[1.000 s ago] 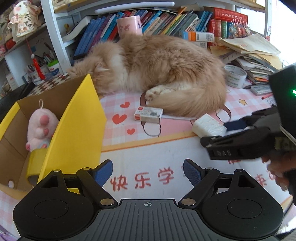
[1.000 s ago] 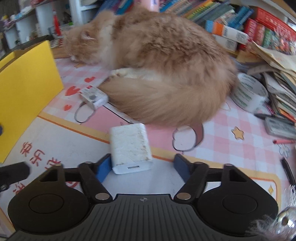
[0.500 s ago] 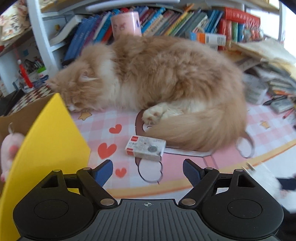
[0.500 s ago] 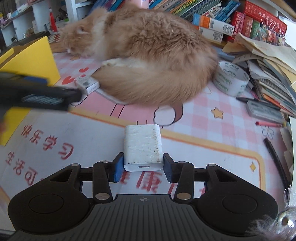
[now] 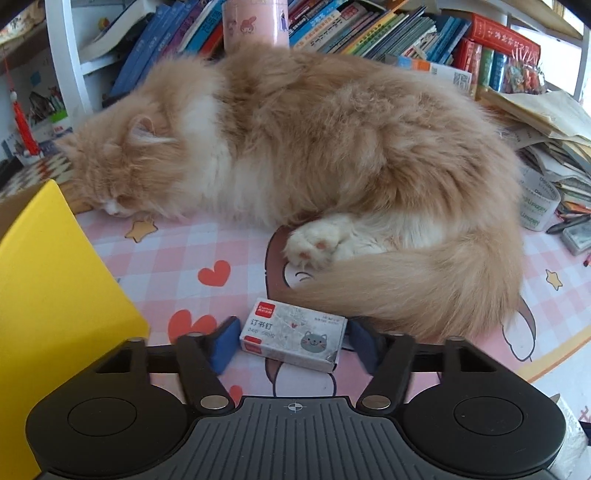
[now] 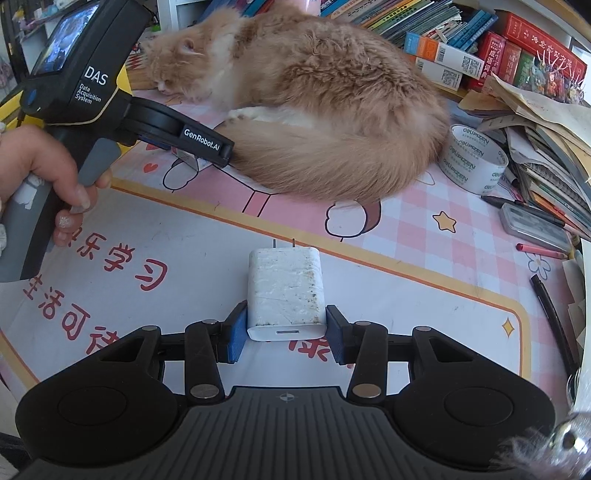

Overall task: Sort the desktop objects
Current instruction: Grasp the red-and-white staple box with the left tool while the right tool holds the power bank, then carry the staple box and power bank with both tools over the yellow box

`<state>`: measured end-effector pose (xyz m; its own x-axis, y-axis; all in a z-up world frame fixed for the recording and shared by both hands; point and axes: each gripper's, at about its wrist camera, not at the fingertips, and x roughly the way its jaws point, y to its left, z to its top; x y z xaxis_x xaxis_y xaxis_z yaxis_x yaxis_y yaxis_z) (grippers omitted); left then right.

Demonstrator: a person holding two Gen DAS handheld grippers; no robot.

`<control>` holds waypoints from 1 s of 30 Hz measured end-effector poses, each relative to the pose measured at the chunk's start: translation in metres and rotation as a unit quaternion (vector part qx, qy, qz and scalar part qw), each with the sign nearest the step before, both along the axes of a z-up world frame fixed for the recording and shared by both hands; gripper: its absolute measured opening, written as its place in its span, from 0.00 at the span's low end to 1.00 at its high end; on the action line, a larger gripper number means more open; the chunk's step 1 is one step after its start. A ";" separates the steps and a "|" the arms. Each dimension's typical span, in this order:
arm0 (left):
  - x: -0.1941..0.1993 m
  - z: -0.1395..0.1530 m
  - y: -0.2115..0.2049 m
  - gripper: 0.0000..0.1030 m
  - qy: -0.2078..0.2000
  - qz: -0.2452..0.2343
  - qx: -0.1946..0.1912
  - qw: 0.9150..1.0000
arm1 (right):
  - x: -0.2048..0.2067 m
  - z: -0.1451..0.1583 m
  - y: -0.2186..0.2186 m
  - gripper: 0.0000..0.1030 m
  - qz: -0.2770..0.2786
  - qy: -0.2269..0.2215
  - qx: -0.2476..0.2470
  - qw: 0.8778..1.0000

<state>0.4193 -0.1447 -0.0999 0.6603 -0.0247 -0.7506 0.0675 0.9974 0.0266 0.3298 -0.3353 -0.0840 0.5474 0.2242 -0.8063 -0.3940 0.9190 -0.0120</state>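
White charger (image 6: 283, 291) clamped (right); staple box (image 5: 293, 334) straddled

A home study corner, by every sign. A long-haired ginger-and-white cat (image 5: 314, 177) sleeps curled across the middle of the frame on a tabletop (image 6: 192, 258) covered by a pink checked mat with hearts, stars and red Chinese characters. Along the top of the frame, a white shelf (image 5: 68, 55) is crammed with leaning books (image 5: 351, 29). At the right edge sit a loose stack of papers and notebooks (image 6: 546, 122), a roll of tape (image 6: 474, 162) and scattered pens (image 6: 550, 306).
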 end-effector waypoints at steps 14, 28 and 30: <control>-0.071 0.021 -0.001 0.56 0.018 -0.016 -0.038 0.999 | 0.004 -0.001 -0.001 0.43 -0.007 0.004 0.013 1.000; -0.132 0.035 0.005 0.56 0.034 0.010 -0.081 0.996 | 0.002 -0.002 0.000 0.43 -0.005 -0.004 0.013 1.000; -0.137 0.037 0.006 0.56 0.031 0.015 -0.085 0.996 | 0.002 -0.001 0.000 0.39 -0.003 -0.006 0.015 1.000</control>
<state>0.2826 -0.1382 -0.0625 0.6151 -0.1356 -0.7767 0.0340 0.9887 -0.1457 0.3313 -0.3355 -0.0854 0.5591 0.2451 -0.7920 -0.3878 0.9217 0.0115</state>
